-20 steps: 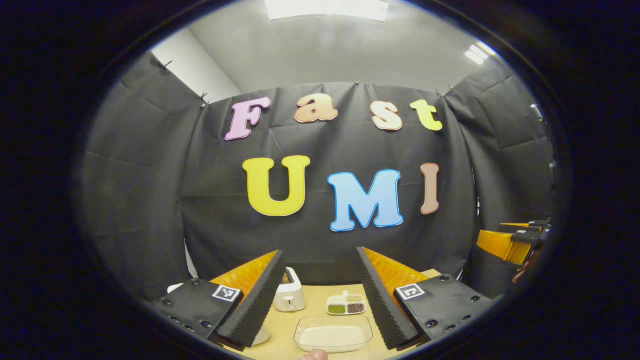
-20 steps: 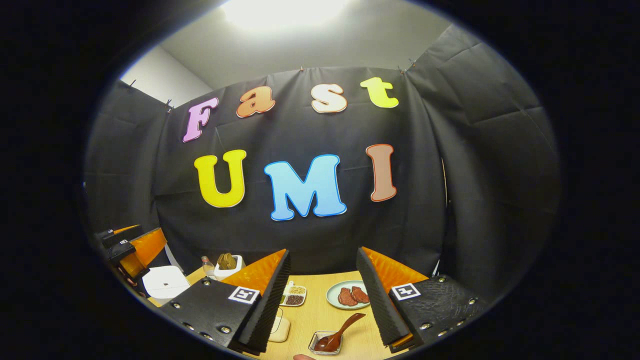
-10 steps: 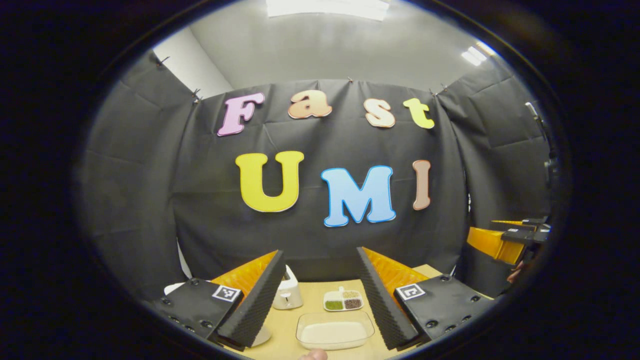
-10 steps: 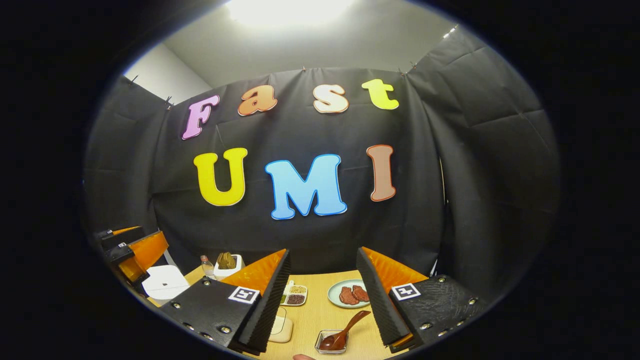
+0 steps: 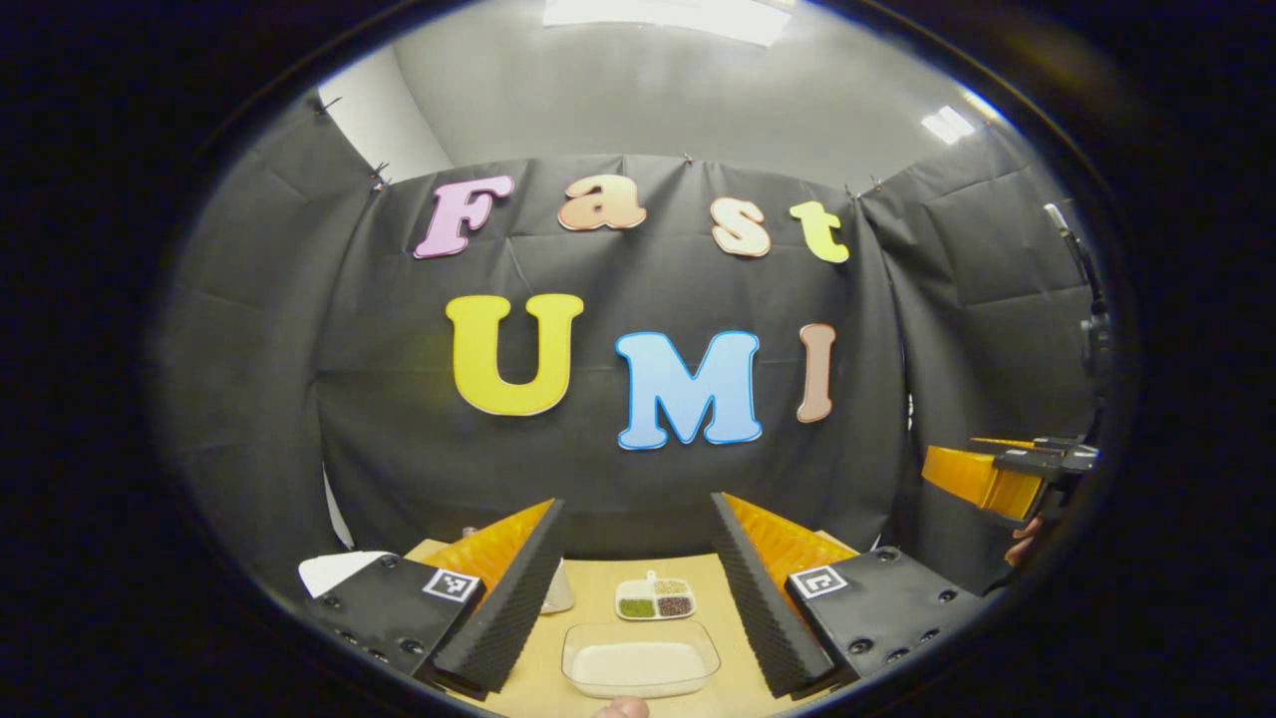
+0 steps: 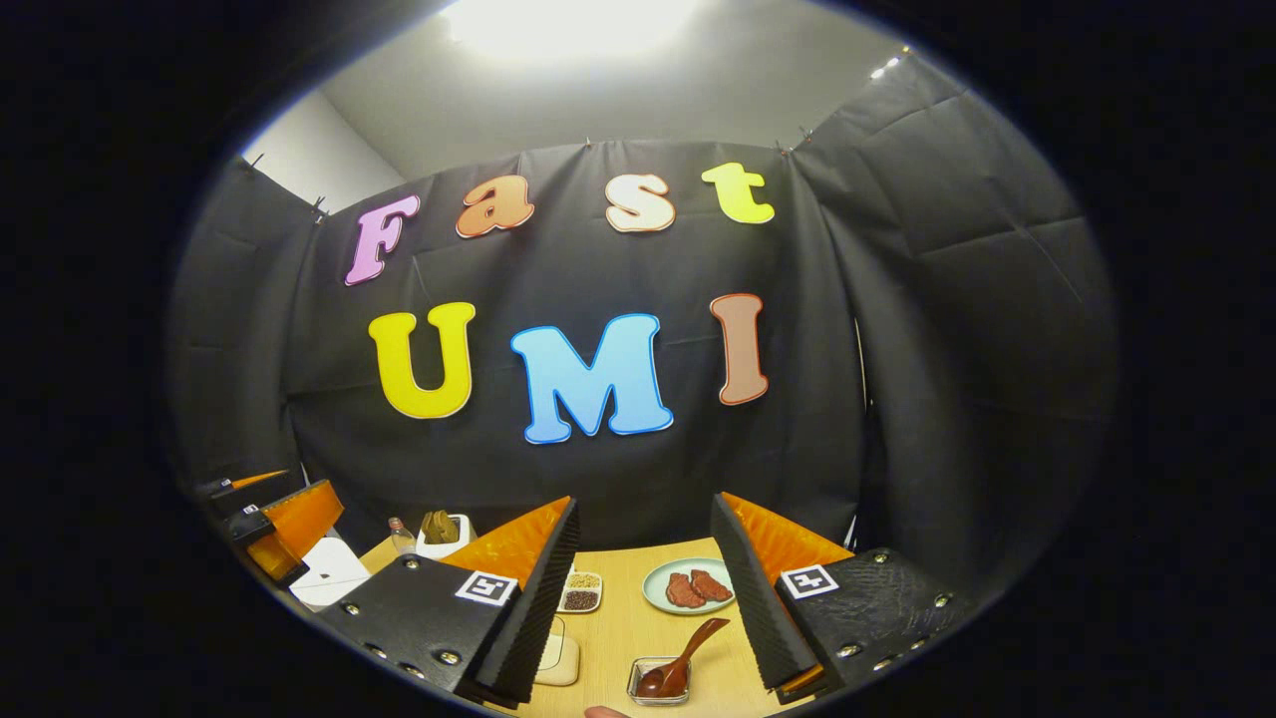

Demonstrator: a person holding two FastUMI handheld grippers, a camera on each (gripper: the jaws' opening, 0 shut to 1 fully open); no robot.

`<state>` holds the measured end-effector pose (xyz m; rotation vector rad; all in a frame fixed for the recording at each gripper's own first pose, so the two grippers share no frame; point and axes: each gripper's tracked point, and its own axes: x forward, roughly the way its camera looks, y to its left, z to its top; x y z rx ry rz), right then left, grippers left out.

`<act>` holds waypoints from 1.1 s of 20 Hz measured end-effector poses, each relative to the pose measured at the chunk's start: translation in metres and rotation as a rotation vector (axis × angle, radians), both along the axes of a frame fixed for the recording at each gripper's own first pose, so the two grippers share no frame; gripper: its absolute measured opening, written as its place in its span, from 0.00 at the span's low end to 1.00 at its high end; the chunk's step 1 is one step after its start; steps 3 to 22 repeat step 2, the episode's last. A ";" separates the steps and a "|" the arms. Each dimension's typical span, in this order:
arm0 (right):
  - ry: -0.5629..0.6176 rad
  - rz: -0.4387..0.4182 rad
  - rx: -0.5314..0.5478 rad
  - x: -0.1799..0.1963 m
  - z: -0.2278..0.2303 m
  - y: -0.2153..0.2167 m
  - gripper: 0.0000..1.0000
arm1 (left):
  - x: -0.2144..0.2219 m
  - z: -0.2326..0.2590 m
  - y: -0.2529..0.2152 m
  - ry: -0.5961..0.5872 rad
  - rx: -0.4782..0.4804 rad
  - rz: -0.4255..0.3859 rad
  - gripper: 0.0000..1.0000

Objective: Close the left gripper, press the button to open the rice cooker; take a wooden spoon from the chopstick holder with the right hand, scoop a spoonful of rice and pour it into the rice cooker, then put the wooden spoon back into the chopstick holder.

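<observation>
Both grippers are held above the light wooden desk point(image 5: 598, 598), fingers spread wide, nothing gripped: left gripper point(image 5: 638, 598), right gripper point(image 6: 643, 603). The white rice cooker point(image 6: 327, 570) and the white chopstick holder point(image 6: 444, 538) with wooden utensils are seen far left in the right gripper view; a clear rectangular dish of rice point(image 5: 640, 660) lies between the left fingers.

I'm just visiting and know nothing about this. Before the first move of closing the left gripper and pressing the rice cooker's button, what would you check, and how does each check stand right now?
1. Left gripper closed for pressing: not ok, its jaws stand wide apart.
2. Rice cooker in sight: ok, a white body at the table's left, beside the left gripper.
3. Button located: cannot tell.
4. Right gripper free for the spoon: ok, open and holding nothing.
5. Chopstick holder stocked: ok, brown utensils stand in it.
6. Rice ready: ok, the clear dish of rice sits on the table.
</observation>
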<state>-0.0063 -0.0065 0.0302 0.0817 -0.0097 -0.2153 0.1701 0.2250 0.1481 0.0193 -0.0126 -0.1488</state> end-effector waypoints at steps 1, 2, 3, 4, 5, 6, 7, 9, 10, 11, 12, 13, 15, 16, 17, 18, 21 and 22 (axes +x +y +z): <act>-0.010 0.002 -0.005 -0.001 0.003 -0.007 0.81 | -0.002 0.003 -0.007 -0.013 0.005 0.005 1.00; -0.020 0.002 -0.011 -0.002 0.005 -0.019 0.81 | -0.003 0.007 -0.016 -0.032 0.011 0.012 1.00; -0.020 0.002 -0.011 -0.002 0.005 -0.019 0.81 | -0.003 0.007 -0.016 -0.032 0.011 0.012 1.00; -0.020 0.002 -0.011 -0.002 0.005 -0.019 0.81 | -0.003 0.007 -0.016 -0.032 0.011 0.012 1.00; -0.020 0.002 -0.011 -0.002 0.005 -0.019 0.81 | -0.003 0.007 -0.016 -0.032 0.011 0.012 1.00; -0.020 0.002 -0.011 -0.002 0.005 -0.019 0.81 | -0.003 0.007 -0.016 -0.032 0.011 0.012 1.00; -0.020 0.002 -0.011 -0.002 0.005 -0.019 0.81 | -0.003 0.007 -0.016 -0.032 0.011 0.012 1.00; -0.020 0.002 -0.011 -0.002 0.005 -0.019 0.81 | -0.003 0.007 -0.016 -0.032 0.011 0.012 1.00; -0.020 0.002 -0.011 -0.002 0.005 -0.019 0.81 | -0.003 0.007 -0.016 -0.032 0.011 0.012 1.00; -0.020 0.002 -0.011 -0.002 0.005 -0.019 0.81 | -0.003 0.007 -0.016 -0.032 0.011 0.012 1.00; -0.020 0.002 -0.011 -0.002 0.005 -0.019 0.81 | -0.003 0.007 -0.016 -0.032 0.011 0.012 1.00; -0.020 0.002 -0.011 -0.002 0.005 -0.019 0.81 | -0.003 0.007 -0.016 -0.032 0.011 0.012 1.00; -0.020 0.002 -0.011 -0.002 0.005 -0.019 0.81 | -0.003 0.007 -0.016 -0.032 0.011 0.012 1.00; -0.020 0.002 -0.011 -0.002 0.005 -0.019 0.81 | -0.003 0.007 -0.016 -0.032 0.011 0.012 1.00; -0.020 0.002 -0.011 -0.002 0.005 -0.019 0.81 | -0.003 0.007 -0.016 -0.032 0.011 0.012 1.00; -0.020 0.002 -0.011 -0.002 0.005 -0.019 0.81 | -0.003 0.007 -0.016 -0.032 0.011 0.012 1.00; -0.020 0.002 -0.011 -0.002 0.005 -0.019 0.81 | -0.003 0.007 -0.016 -0.032 0.011 0.012 1.00; -0.020 0.002 -0.011 -0.002 0.005 -0.019 0.81 | -0.003 0.007 -0.016 -0.032 0.011 0.012 1.00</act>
